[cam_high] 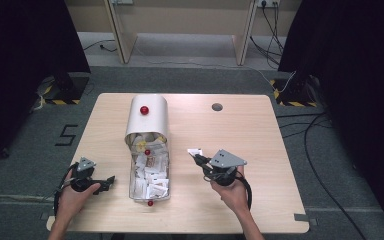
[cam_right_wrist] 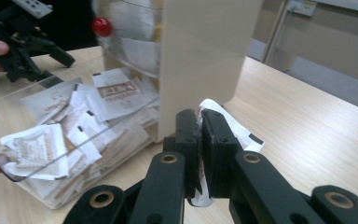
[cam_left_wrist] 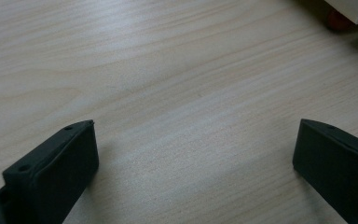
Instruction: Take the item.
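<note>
The right hand-held gripper point(cam_right_wrist: 200, 140) pinches a small white paper packet point(cam_right_wrist: 228, 123), just beside the clear plastic box of packets point(cam_right_wrist: 9, 112). The left hand-held gripper point(cam_left_wrist: 193, 154) stands wide over the pale wooden surface point(cam_left_wrist: 168, 70).

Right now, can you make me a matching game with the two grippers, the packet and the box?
Things:
1. left gripper
2. right gripper
3. packet
4. box

States:
A. full of paper packets, lid swung up
B. pinched between black jaws
C. open, nothing between its jaws
D. shut on something white

Pairs: 1-C, 2-D, 3-B, 4-A
</note>
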The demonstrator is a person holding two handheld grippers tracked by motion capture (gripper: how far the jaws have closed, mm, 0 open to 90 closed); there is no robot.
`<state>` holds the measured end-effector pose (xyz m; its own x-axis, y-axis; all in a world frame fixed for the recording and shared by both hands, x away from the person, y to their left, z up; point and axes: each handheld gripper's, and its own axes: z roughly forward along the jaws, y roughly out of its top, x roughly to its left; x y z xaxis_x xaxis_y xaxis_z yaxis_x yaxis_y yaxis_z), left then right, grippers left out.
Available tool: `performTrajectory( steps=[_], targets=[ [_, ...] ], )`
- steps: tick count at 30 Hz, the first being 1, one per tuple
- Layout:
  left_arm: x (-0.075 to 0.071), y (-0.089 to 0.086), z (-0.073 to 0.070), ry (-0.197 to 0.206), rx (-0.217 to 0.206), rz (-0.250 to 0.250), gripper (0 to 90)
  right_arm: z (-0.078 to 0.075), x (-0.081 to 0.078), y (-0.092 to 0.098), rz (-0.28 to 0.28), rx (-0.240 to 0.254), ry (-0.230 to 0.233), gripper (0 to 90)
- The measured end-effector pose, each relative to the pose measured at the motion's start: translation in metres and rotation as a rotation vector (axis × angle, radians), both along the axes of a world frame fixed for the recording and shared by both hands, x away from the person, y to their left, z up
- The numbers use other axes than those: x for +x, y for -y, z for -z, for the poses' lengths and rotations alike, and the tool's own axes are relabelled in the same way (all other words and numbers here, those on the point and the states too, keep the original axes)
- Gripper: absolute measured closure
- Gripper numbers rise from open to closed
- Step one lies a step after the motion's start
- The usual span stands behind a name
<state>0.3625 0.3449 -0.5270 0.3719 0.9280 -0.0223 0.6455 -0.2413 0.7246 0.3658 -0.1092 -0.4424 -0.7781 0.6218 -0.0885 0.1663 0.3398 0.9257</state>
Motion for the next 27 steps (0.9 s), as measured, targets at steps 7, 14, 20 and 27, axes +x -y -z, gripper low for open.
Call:
performTrajectory(
  steps=[7,14,20,27],
  targets=[
    [0.000,0.000,0.000,0.000,0.001,0.001,0.0,0.001,0.007,0.017,0.050,0.011,-0.002,86.0],
    [0.000,0.000,0.000,0.000,0.001,0.001,0.0,0.003,0.011,0.029,0.084,0.015,-0.010,85.9],
    [0.000,0.000,0.000,0.000,0.001,0.001,0.0,0.005,0.015,0.038,0.115,0.014,-0.018,85.9],
    [0.000,0.000,0.000,0.000,0.001,0.001,0.0,0.012,0.020,0.049,0.150,0.010,-0.034,85.9]
  ],
)
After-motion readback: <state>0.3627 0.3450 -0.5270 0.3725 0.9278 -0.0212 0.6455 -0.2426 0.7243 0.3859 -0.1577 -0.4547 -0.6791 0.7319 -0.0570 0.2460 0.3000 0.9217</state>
